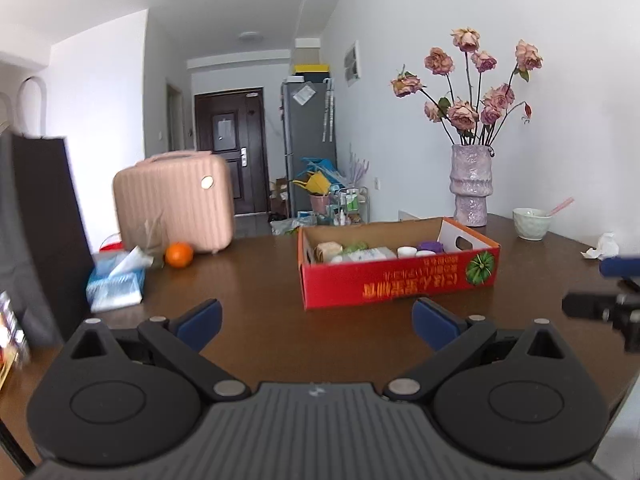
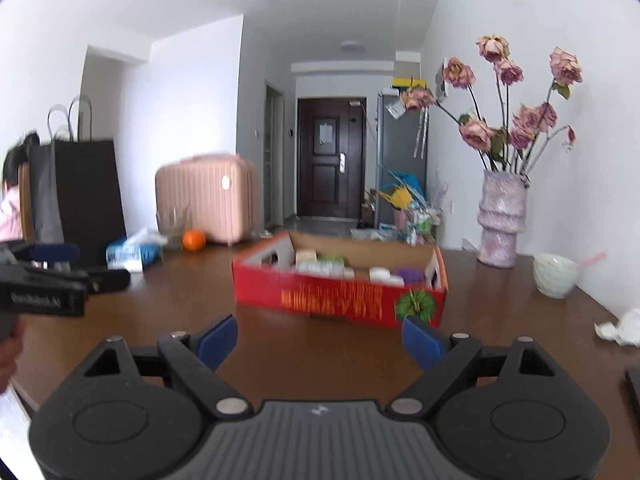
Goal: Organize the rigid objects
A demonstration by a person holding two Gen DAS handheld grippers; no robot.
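A red cardboard box (image 1: 400, 280) sits on the brown table (image 1: 260, 320) and holds several jars and packets, among them a purple lid (image 1: 431, 246) and a white lid (image 1: 407, 251). It also shows in the right wrist view (image 2: 340, 300). My left gripper (image 1: 318, 322) is open and empty, a short way in front of the box. My right gripper (image 2: 320, 340) is open and empty, also in front of the box. An orange (image 1: 179, 254) lies at the far left of the table, also seen in the right wrist view (image 2: 194, 240).
A pink case (image 1: 174, 204) and a tissue pack (image 1: 116, 284) stand at the left. A vase of dried roses (image 1: 472, 184), a white bowl (image 1: 532, 223) and crumpled paper (image 1: 602, 247) are at the right. A black bag (image 2: 86, 196) stands far left.
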